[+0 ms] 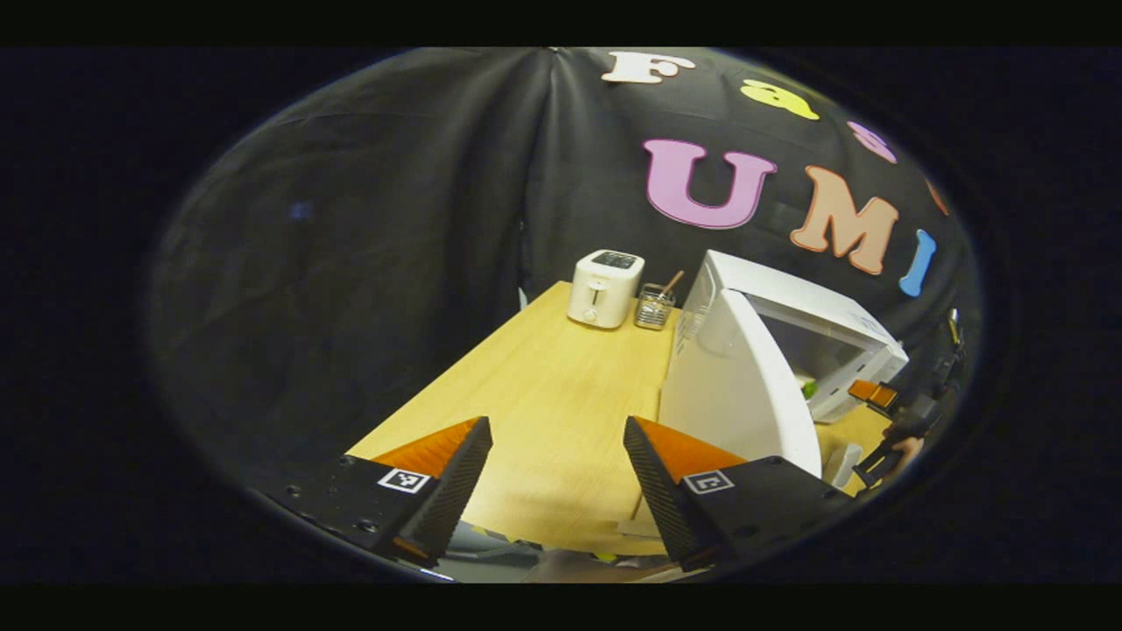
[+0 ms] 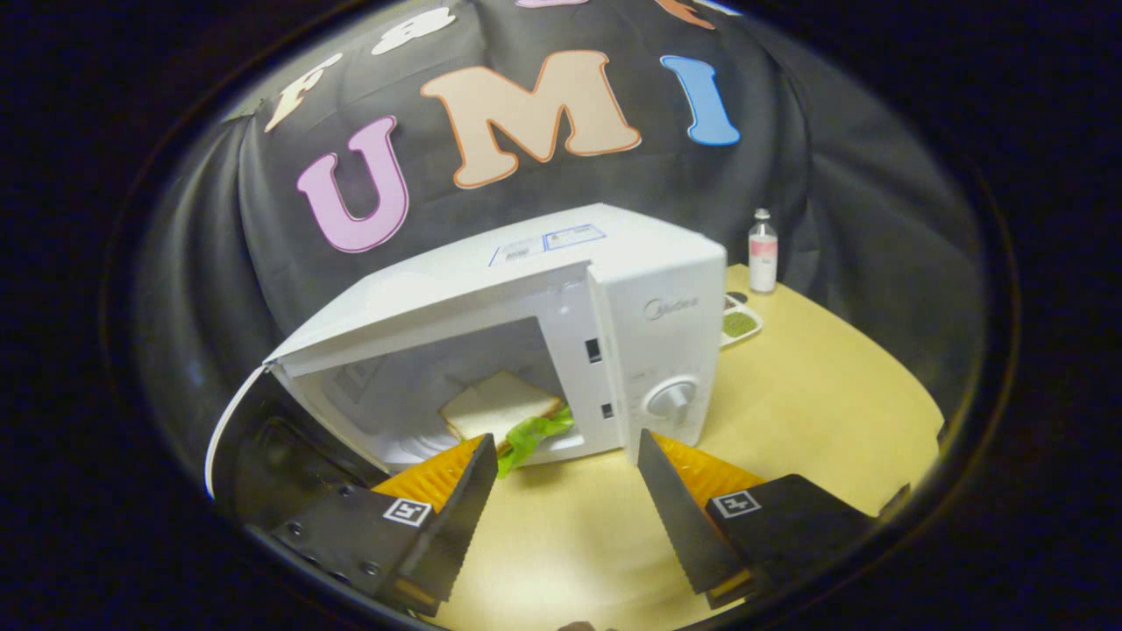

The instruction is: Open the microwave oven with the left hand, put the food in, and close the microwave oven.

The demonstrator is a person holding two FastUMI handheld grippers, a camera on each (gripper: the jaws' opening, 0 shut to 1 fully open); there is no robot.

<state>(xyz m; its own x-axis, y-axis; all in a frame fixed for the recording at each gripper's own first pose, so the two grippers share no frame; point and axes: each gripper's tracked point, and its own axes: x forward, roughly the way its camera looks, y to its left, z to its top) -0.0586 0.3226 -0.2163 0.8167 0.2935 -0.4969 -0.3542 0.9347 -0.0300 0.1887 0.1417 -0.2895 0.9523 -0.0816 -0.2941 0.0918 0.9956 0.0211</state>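
Both grippers, left and right, gape wide and empty above the table. Beyond them, the sandwich lies inside the microwave, door swung open. Closing remains, I judge: the left must push the door shut.

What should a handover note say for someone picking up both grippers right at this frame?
Left gripper: open, holding nothing, over the table beside the open microwave door.
Right gripper: open, holding nothing, in front of the microwave.
Sandwich: inside the cavity, lettuce hanging over the front sill.
Done: door opened, food in.
Left: close the door with the left gripper; the lettuce may need nudging in first.
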